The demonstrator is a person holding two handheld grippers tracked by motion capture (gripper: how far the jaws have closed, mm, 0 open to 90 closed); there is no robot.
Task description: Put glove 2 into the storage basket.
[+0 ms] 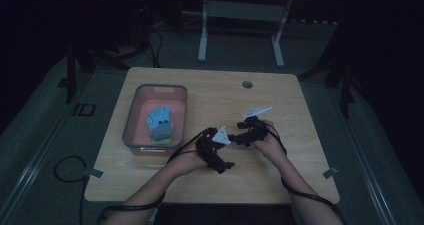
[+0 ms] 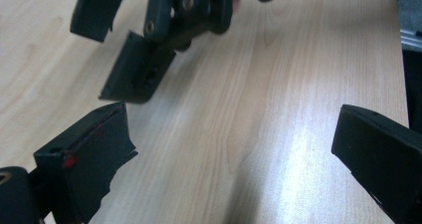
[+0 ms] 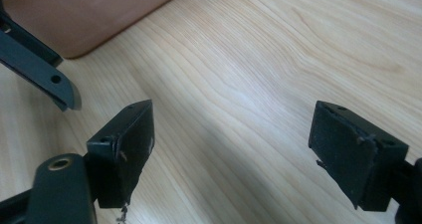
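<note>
Jaws of both the left gripper (image 1: pixel 227 164) and right gripper (image 1: pixel 235 130) gape empty mid-table; held this close, they could collide before reaching the glove (image 1: pixel 160 123).

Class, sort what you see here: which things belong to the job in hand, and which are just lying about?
Job in hand:
left gripper, open
right gripper, open
blue glove
tray

Lying about:
cable loop on floor
table grommet hole
white frame behind

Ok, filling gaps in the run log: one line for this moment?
left gripper: open | right gripper: open | blue glove: in pink tray
</note>
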